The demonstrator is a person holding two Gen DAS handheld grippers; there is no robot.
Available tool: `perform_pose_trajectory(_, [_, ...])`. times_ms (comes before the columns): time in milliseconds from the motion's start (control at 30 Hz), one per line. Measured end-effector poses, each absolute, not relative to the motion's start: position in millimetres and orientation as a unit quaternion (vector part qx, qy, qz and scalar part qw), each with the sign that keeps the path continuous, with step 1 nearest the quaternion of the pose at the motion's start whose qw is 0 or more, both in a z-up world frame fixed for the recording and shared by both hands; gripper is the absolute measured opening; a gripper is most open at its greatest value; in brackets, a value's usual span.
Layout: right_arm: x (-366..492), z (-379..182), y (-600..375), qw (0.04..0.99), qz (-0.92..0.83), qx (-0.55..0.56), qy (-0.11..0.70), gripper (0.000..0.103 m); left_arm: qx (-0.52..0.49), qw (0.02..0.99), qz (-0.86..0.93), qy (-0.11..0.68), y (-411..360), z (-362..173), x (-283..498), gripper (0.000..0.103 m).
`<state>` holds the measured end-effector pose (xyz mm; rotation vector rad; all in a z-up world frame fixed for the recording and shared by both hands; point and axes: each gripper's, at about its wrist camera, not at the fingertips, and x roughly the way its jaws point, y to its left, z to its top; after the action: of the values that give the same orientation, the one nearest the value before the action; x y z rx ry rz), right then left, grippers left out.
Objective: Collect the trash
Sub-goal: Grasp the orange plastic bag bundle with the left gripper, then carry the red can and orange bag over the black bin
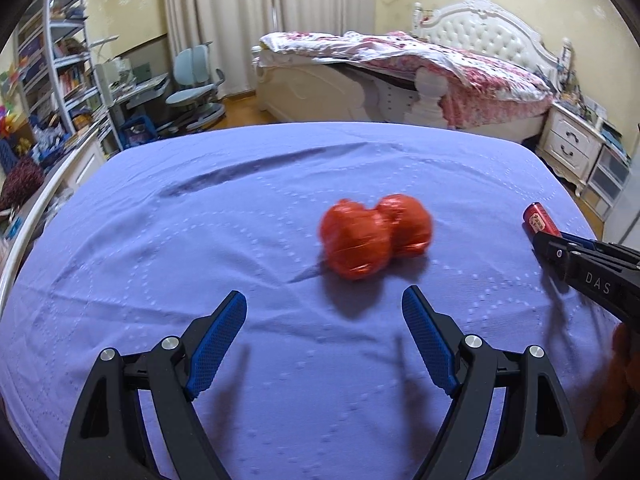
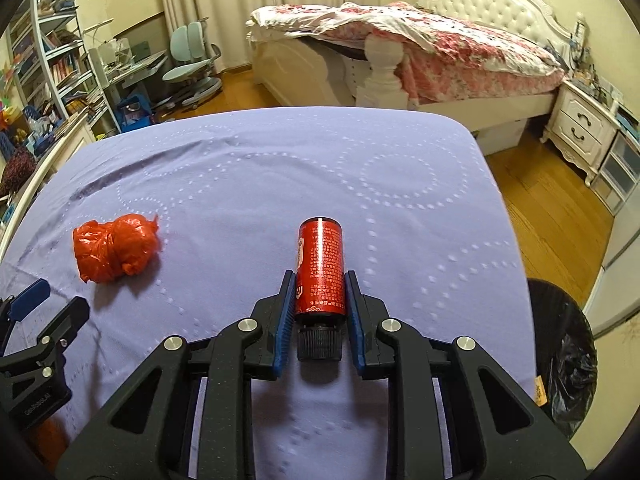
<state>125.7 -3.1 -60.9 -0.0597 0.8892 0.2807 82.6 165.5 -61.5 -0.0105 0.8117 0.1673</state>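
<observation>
1. A bedroom clean-up, mid-stride: the right gripper (image 2: 319,280) holds a red bottle (image 2: 320,268) with a black screw cap, its blue pads pressed against the label on both sides, cap end toward the camera and base pointing away over the lilac bedsheet (image 2: 280,168).

2. To the left, the left gripper (image 1: 324,304) stands with its jaws wide apart and nothing between them, aimed at a crumpled red plastic bag (image 1: 374,240) that lies on the sheet just beyond its fingertips. The bag is blurred in the left wrist view; the right wrist view shows it as a knotted, wadded bundle.

3. A black-lined trash bin (image 2: 560,344) stands on the wooden floor just off the bed's right edge, beside the right gripper and below the level of the mattress.

4. The step in hand appears to be the pick-up: one piece of trash is secured, the second is not yet touched.

5. The next move likely calls for the right hand to swing the bottle out past the mattress edge and over the bin's mouth before releasing, while the left closes on the bag. The soft, slippery plastic may squash or slide, so a deep bite around its bulk seems wiser than a pinch at a loose flap.
</observation>
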Motion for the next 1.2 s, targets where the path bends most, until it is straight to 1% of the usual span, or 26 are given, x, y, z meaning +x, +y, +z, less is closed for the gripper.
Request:
perform_pose_trajectory(400, [134.1,-64.0,-23.6,0.893,0.137,-0.019,0.429,0.023,0.0,0.914,0.074,0.399,154.2,-62.5,119.1,0.08])
perform_pose_trajectory(667, [136.3,-64.0,-23.0,0.892,0.138,-0.018,0.429,0.024,-0.016,0.91,0.064,0.408,160.1,-64.5,126.9,0.08])
perform_pose_trajectory(700, [138.0,-64.0,-23.3,0.892,0.139,-0.017,0.429,0.024,-0.021,0.91,0.059,0.409,161.6,-64.7,126.4,0.079])
perform_pose_trajectory(733, [136.6,-63.8,-22.7,0.893,0.138,-0.018,0.429,0.024,-0.024,0.91,0.055,0.409,161.8,-65.0,125.8,0.071])
perform_pose_trajectory(767, [137.8,-63.9,-22.5,0.893,0.138,-0.018,0.429,0.023,-0.026,0.91,0.05,0.411,162.8,-65.4,125.0,0.067])
perform_pose_trajectory(867, [136.6,-63.4,-22.6,0.893,0.138,-0.019,0.429,0.024,-0.026,0.911,0.043,0.409,161.8,-65.2,122.7,0.063])
perform_pose_trajectory(1133, [136.9,-62.8,-19.5,0.893,0.139,-0.018,0.428,0.023,-0.021,0.916,0.043,0.398,159.3,-61.7,115.2,0.046])
perform_pose_trajectory(1200, [137.2,-62.6,-17.7,0.892,0.14,-0.017,0.429,0.023,-0.022,0.916,0.044,0.397,160.1,-61.6,113.0,0.044])
